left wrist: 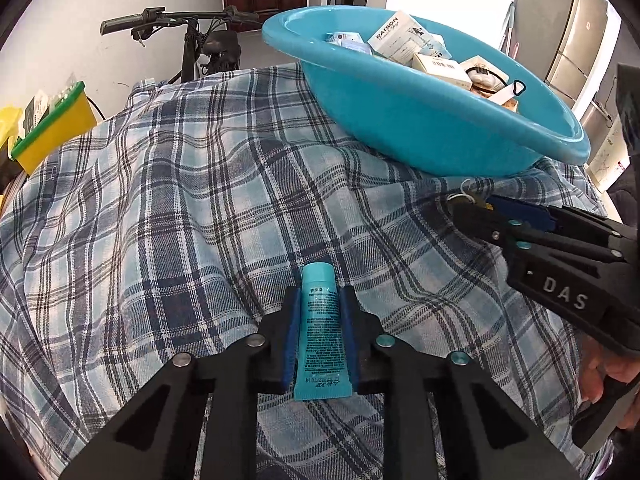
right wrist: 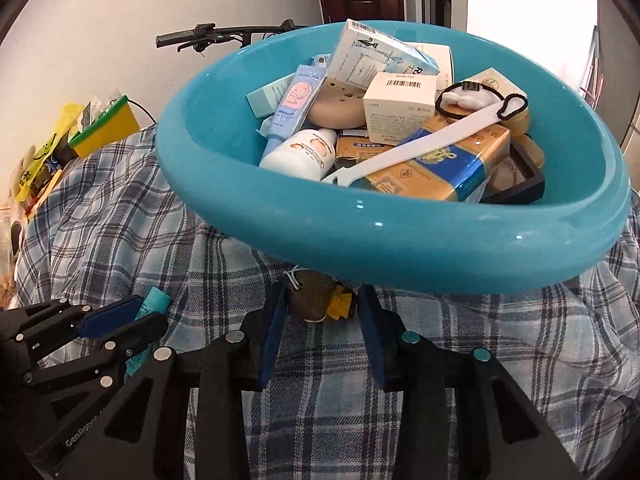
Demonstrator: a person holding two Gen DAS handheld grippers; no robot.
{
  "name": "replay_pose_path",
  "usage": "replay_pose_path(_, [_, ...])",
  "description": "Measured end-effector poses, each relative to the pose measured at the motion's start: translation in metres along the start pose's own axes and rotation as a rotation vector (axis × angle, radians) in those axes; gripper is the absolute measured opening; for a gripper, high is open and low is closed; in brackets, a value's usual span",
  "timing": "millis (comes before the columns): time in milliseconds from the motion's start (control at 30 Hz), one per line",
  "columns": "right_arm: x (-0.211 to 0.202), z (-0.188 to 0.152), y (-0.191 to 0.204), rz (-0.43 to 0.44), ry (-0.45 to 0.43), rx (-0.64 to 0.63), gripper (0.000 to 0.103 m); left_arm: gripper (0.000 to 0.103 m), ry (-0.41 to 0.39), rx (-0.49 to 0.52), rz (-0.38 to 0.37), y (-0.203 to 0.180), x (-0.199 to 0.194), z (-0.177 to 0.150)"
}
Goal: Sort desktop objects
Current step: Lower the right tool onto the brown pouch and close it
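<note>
Left claw [left wrist: 320, 320] is pinched on a teal tube [left wrist: 322, 332], held above the plaid cloth [left wrist: 180, 200]. Right claw [right wrist: 322, 320] is spread around a small brown pouch [right wrist: 310, 298] lying just under the blue basin [right wrist: 400, 240]; contact cannot be told. Jaws are best centred before being closed. Pouch is dull brown, with white string and a yellow tag.

Bright daylight, blown-out doorway, fisheye bending

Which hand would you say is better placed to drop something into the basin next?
Left, probably: its jaws are shut on the teal tube, ready to carry to the basin. The right gripper only straddles a brown item.
</note>
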State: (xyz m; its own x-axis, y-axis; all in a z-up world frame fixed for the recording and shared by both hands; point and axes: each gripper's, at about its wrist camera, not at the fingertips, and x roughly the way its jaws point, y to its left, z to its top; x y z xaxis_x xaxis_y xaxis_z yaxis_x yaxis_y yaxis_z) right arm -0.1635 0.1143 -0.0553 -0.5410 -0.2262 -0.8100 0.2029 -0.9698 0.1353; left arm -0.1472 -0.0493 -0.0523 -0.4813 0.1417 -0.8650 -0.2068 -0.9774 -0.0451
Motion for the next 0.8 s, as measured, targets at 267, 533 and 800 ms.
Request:
replay_pose_path(267, [-0.031,-0.014,-0.017,0.056,-0.019,0.003,0.036,0.021,-0.013,-0.026,-0.004,0.006,-0.011,-0.004])
replay_pose_path(533, [-0.071,-0.022,-0.031,0.043,-0.119,-0.016,0.036,0.021,-0.110,-0.057,0.016,0.011,-0.040,-0.013])
replay_pose_path(800, [-0.120,-0.029,-0.029,-0.093,-0.317,-0.124,0.036,0.021,-0.387,-0.005,0.007,-0.022,-0.096,-0.019])
